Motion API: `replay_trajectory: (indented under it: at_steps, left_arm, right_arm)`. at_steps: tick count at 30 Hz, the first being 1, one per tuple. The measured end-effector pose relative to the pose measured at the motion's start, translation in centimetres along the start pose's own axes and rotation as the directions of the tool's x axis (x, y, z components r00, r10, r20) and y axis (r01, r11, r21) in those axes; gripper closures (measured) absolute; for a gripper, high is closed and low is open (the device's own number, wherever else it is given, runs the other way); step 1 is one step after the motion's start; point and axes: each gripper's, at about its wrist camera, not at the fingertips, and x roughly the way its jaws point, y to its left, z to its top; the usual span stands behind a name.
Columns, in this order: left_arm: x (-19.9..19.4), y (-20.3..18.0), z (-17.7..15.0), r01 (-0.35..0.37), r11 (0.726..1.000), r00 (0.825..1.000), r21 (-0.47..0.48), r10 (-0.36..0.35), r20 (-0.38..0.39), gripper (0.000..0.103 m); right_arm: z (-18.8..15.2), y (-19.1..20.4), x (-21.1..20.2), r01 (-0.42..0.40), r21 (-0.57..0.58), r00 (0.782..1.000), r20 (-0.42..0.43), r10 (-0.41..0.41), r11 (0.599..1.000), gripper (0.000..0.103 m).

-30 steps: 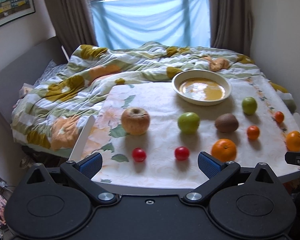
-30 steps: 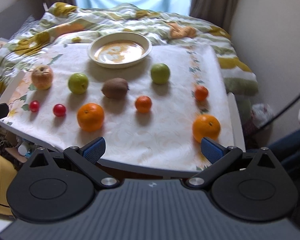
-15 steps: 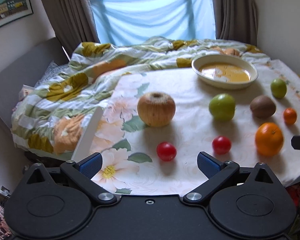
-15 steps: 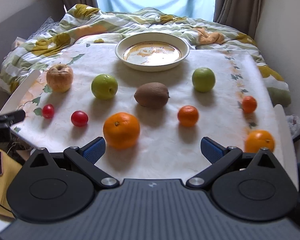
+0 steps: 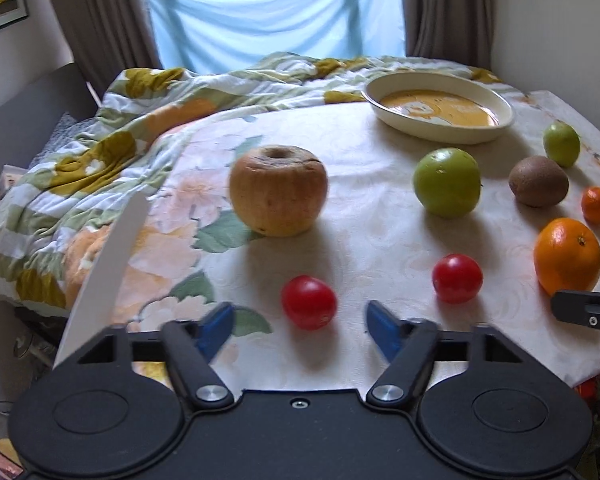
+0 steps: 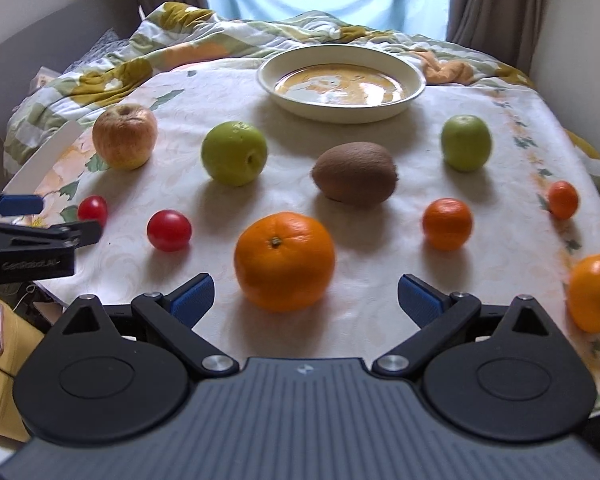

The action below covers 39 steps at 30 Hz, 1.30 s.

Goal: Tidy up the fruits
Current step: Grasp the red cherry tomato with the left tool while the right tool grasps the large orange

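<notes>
The left gripper (image 5: 298, 326) has been brought in low towards the table edge over the last second, its jaws wide apart and empty, so that the nearest cherry tomato (image 5: 309, 302) now lies just ahead of the gap. The right gripper (image 6: 306, 292), equally wide open and holding nothing, has likewise been advanced until the large orange (image 6: 284, 261) sits just ahead of its fingers. No fruit has yet been placed in the bowl (image 6: 414, 94); two first grasps appear imminent.
</notes>
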Motion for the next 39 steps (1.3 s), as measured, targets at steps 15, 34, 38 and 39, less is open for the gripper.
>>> replay_trajectory:
  at_steps: [15,34,38,39]
  left_arm:
    - [1.0,0.4,0.2,0.035,0.999,0.999,-0.037,-0.036,-0.010,0.067]
    - [-2.6,-0.8,1.4,-0.014,0.998,1.000,-0.065,0.014,0.002,0.068]
    - [-4.7,-1.4,3.1,-0.013,0.997,1.000,-0.077,0.015,0.021,0.068]
    - [-5.2,-1.5,3.6,-0.013,0.997,1.000,-0.080,0.015,0.024,0.068]
  right_arm:
    - [0.3,0.6,0.8,-0.005,-0.024,1.000,0.022,0.005,1.000,0.000]
    - [1.3,-0.3,0.6,-0.094,-0.038,0.996,0.004,0.094,0.995,0.029]
    - [2.3,-0.8,-0.9,-0.119,-0.034,0.992,0.023,0.120,0.992,0.029]
    - [2.7,-1.0,-1.4,-0.125,-0.035,0.992,0.029,0.126,0.992,0.029]
